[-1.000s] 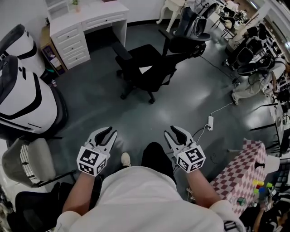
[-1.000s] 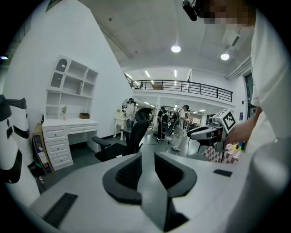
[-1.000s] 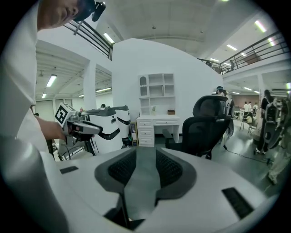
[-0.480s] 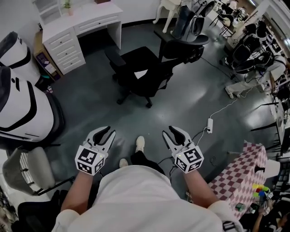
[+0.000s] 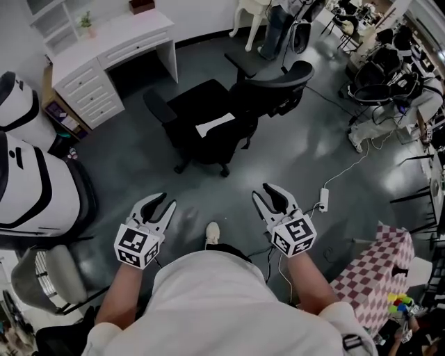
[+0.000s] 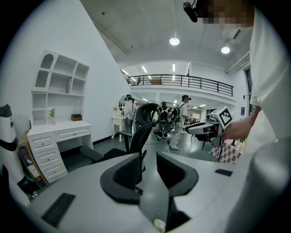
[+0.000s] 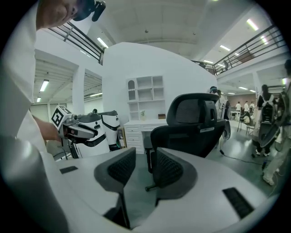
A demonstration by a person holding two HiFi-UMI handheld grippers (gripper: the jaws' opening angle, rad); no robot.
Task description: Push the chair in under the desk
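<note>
Head view takes in the person's white shirt and forearms at the lower edge, with two tools held out from them over the grey floor (image 5: 139, 160). The left hand-held gripper (image 5: 164, 203) is caught with its jaws opening, and nothing is seen between them. The right hand-held gripper (image 5: 266, 195) is held with its jaws parted by a narrow gap, with nothing gripped or touched. A light shoe (image 5: 213, 233) is seen on the floor between the two. Ahead of them, well apart, the chair (image 5: 191, 111) is found: a black office chair on a castor base, with a broad seat, padded armrests, a mesh backrest and a headrest. A white sheet (image 5: 217, 126) is laid on the seat. The chair is stood out on the floor near the white worktop (image 5: 118, 35), not under it, with the backrest on the side away from the dark knee space (image 5: 139, 69). Grey floor is seen between the chair and that opening. A bank of drawers (image 5: 90, 94) is set beside the knee space, and a small plant (image 5: 86, 21) and a brown box (image 5: 141, 5) are placed on top. Large white-and-black machines (image 5: 31, 181) are stood at the left. A power strip (image 5: 323, 199) with a white cable is laid on the floor at the right, and a checked cloth (image 5: 375, 268) is seen at the lower right.
</note>
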